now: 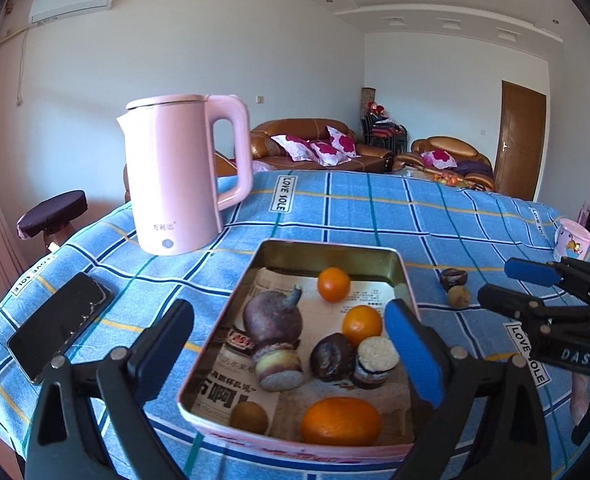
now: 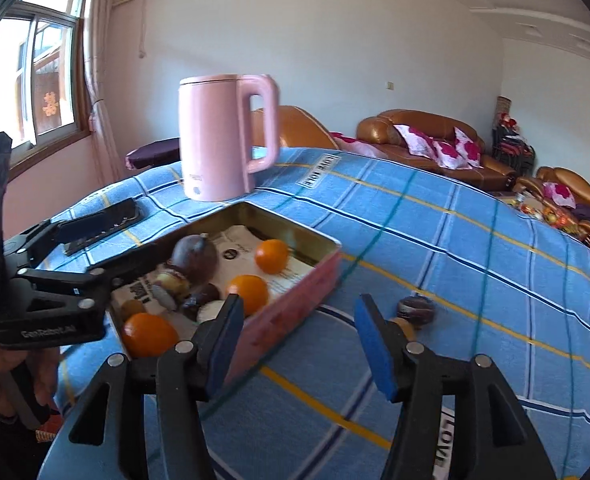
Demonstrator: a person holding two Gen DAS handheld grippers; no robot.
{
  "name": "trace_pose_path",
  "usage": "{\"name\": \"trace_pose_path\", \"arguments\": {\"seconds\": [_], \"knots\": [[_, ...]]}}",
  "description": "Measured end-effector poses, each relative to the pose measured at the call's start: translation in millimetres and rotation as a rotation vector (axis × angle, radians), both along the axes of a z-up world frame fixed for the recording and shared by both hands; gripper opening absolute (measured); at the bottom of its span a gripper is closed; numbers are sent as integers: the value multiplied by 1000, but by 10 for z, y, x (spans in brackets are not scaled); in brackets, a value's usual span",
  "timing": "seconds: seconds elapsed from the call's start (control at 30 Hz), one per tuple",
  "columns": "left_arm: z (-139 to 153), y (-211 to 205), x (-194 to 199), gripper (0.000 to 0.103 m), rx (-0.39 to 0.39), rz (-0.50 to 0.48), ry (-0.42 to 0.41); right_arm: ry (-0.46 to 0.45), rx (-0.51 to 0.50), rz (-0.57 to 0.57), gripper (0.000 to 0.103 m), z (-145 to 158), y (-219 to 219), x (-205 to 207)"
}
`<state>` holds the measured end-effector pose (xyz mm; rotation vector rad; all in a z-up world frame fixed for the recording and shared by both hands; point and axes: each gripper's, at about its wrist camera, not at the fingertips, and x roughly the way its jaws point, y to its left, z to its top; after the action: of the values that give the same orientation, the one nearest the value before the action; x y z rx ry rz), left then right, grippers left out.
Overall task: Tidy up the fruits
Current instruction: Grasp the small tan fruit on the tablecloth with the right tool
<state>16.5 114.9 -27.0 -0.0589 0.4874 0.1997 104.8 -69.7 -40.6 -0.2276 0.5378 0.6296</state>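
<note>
A pink tin [image 1: 399, 276] lined with newspaper holds three oranges [image 1: 333, 284], a purple bulb-shaped fruit [image 1: 273, 322], a kiwi [image 1: 249, 418], a dark fruit [image 1: 331, 356] and cut pieces [image 1: 375, 360]. My left gripper [image 1: 291, 344] hangs open over the tin's near half, its fingers wide apart and nothing pressed between them. To the right of the tin, a dark round fruit [image 2: 417, 310] and a small brownish one [image 2: 405, 326] lie on the blue checked cloth. My right gripper [image 2: 297, 320] stands open just short of them, beside the tin's wall, holding nothing.
A pink kettle [image 1: 179, 176] stands behind the tin at the left. A black phone [image 1: 61, 328] lies near the left table edge. A pink cup [image 1: 573, 238] sits at the far right. A dark stool [image 1: 53, 214] is beyond the table.
</note>
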Motion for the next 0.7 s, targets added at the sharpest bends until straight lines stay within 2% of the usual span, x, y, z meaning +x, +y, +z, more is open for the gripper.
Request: {"name": "trace_pose_path", "arguments": {"seconds": [0.17,0.47,0.6,0.7], "knots": [[31,-230,182,100,20,-20,3,66,-13,-129,59,-79,-324,308],[135,-370,397,100,23,-19,8,196,-47,-144,58,-334,-119,693],[166,-404,467,100,14,-22,12,232,-95,-142,32,-438,-30,788],[188,-471,512,100,9,-29,14,250,-60,-135,29,-433,-97,803]]}}
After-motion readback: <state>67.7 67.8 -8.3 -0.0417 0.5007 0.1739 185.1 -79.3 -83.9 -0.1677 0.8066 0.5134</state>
